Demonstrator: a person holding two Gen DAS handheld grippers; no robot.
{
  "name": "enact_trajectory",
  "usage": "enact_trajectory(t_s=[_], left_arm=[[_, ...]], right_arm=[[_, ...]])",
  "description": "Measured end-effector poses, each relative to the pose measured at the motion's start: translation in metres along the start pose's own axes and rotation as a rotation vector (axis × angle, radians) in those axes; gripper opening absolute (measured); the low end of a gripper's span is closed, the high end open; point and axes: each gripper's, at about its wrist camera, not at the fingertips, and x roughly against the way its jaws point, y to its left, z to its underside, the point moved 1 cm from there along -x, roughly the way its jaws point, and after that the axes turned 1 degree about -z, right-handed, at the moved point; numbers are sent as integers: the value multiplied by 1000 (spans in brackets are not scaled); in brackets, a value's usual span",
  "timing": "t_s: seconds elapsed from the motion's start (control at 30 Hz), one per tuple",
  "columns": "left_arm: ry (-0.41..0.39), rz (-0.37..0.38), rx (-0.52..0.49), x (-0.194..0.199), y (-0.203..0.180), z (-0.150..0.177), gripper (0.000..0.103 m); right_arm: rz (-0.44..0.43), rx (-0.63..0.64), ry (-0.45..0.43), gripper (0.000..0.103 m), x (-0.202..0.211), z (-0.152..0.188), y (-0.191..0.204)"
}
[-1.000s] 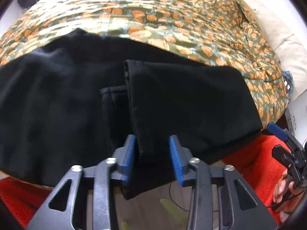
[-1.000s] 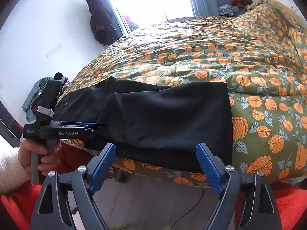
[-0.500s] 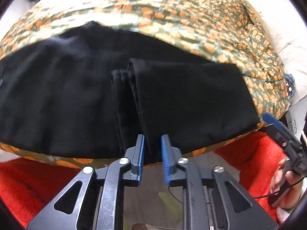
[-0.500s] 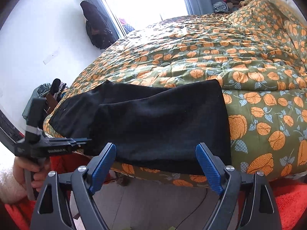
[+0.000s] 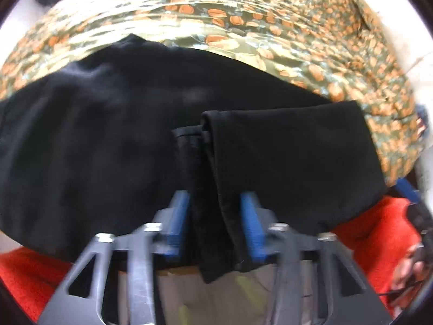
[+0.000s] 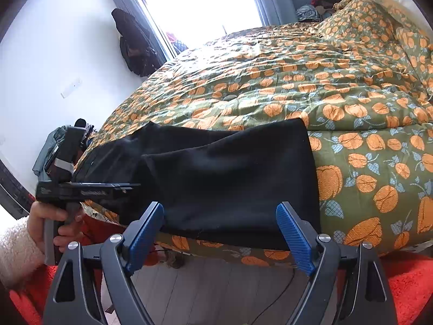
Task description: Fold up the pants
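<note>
Left wrist view: fisheye behind left tongs [image 5: 215,222], aimed steeply down at bed edge, very close to black pants [image 5: 108,140]; blurred.

Right wrist view: fisheye behind right tongs [image 6: 220,234], tilted less steeply, set further back; takes in whole bed [image 6: 351,86], window [image 6: 200,5], white wall.

Shared: pants, patterned quilt, floor under bed edge; each view catches other tongs at its side.

Daylight floods in from the window [image 6: 200,8], which is blown out to pure white and casts a pale sheen on the far part of the bedspread [image 6: 311,81]. The left wrist view is smeared by motion blur, while the right wrist view stays sharp. Both bend strongly toward dark, vignetted corners.
</note>
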Motion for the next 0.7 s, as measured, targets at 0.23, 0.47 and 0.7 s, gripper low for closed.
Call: enact_trajectory(t_s=[0.23,0.47,0.7], left_arm=[[-185,40,-41,49,-1,-35,2],[-56,-45,-20,-4,21,-27,6],[-80,-37,22,7,27,-19,36]], right_arm=[[29,-57,-49,85,12,-3,-15],[-36,-136,-78,85,15,-27,-33],[-232,-381,285,78,-78,-21,-73]])
